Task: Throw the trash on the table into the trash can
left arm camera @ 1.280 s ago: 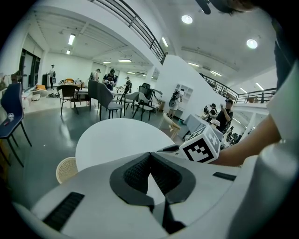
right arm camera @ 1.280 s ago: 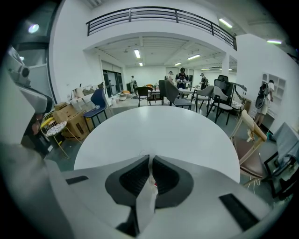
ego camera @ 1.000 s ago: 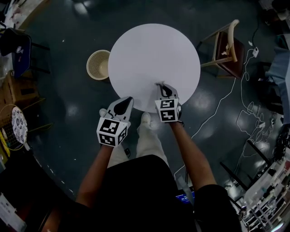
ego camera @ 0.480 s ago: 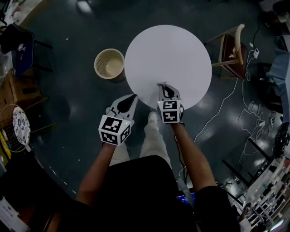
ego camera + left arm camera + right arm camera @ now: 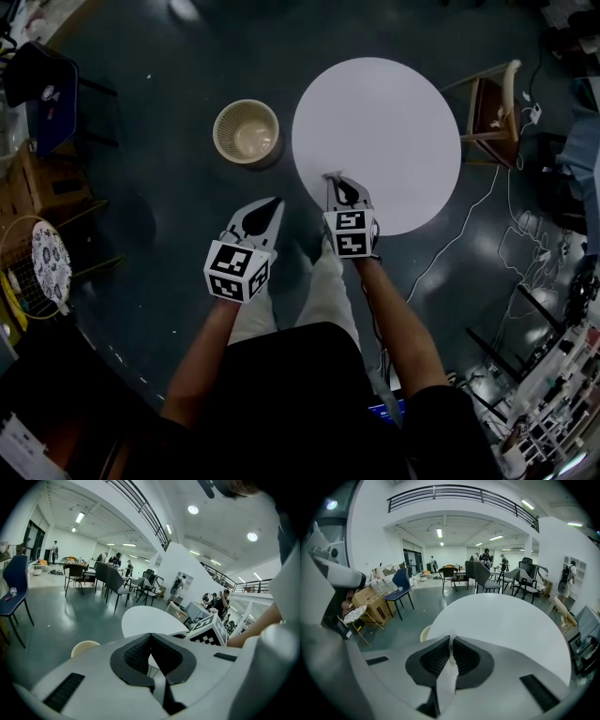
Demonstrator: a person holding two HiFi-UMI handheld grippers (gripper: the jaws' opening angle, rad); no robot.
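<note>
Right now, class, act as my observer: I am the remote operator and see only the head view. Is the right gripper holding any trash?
Observer: Yes. In the right gripper view, the right gripper is shut on a thin white paper scrap, which hangs down between the pads.
Operator: And the left one?
Observer: The left gripper view shows the left gripper with its jaws together at the tips and nothing between them.
Operator: Is anyone in the room beyond what I see?
Observer: Yes. In the right gripper view, people stand and sit at desks far behind the round white table.
</note>
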